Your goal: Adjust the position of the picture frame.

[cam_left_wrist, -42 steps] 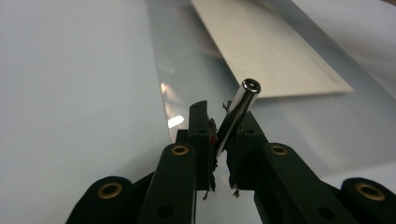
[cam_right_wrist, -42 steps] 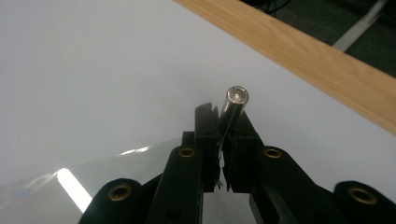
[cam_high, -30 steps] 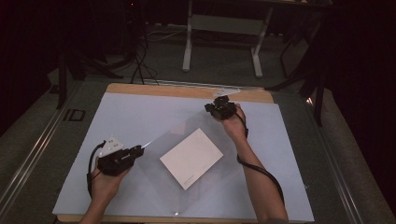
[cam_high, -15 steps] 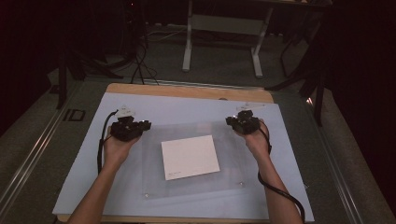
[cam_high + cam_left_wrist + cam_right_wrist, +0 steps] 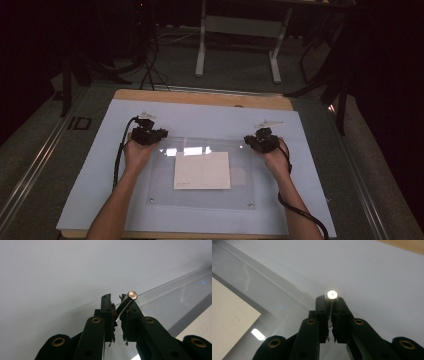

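Colours and patterns. The flat table is light wood at its far edge, covered by a pale lavender-grey rectangular mat. On the mat lies a clear, colourless acrylic sheet carrying white glare patches and small silvery corner studs; one stud reads coppery in the left gripper view. Under the sheet shows a cream-white paper rectangle with faint grey print. The left tongs and right tongs are matt black with brass-coloured rivets. The surrounding floor is dull grey-green.
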